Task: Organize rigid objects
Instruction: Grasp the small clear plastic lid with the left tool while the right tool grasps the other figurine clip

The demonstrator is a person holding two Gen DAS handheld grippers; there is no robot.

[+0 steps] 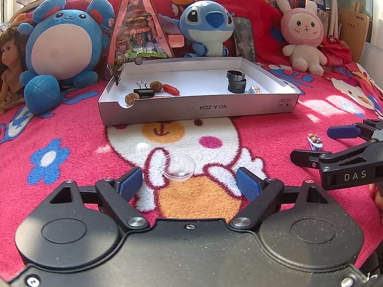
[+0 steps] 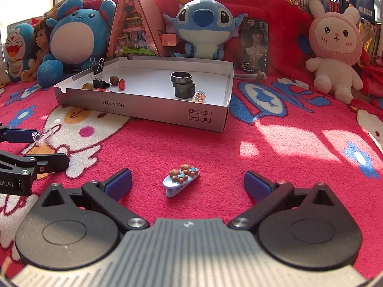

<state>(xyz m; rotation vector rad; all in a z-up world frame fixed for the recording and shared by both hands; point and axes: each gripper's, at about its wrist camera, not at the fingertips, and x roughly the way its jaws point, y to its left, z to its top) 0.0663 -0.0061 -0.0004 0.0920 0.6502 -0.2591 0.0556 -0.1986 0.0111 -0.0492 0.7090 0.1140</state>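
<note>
1. The left gripper [image 1: 189,183] stands wide with nothing pinched; its blue pads [image 1: 130,183] flank a small clear plastic dish [image 1: 178,167] without touching it, which reads as lining up for a grasp, not holding

2. The clear dish lies on the pink blanket [image 1: 71,129], well in front of the white cardboard box [image 1: 198,110], on the box's near side; it is probably still loose because it has not yet been sorted

3. The right gripper [image 2: 188,183] is also wide and empty, its pads either side of a blue hair clip with little bears [image 2: 182,179], which rests flat on the blanket, in front of the box's near right corner

4. From the left wrist view the right gripper [image 1: 311,143] sits to the right of the dish, near that same clip [image 1: 315,141]; each hand seems to have taken the item closest to it

5. Inside the box, sorted things sit in groups: at its left end a black binder clip [image 1: 143,92], two brown nuts [image 1: 130,98] and a red capsule-shaped piece [image 1: 171,89]; at its right end stacked dark rings [image 1: 237,81] and a second bear clip [image 1: 255,89]

6. That matching clip suggests the loose one belongs beside it, at the box's right end

7. Plush toys [image 1: 207,26] line up behind the box, clear of the work
</note>
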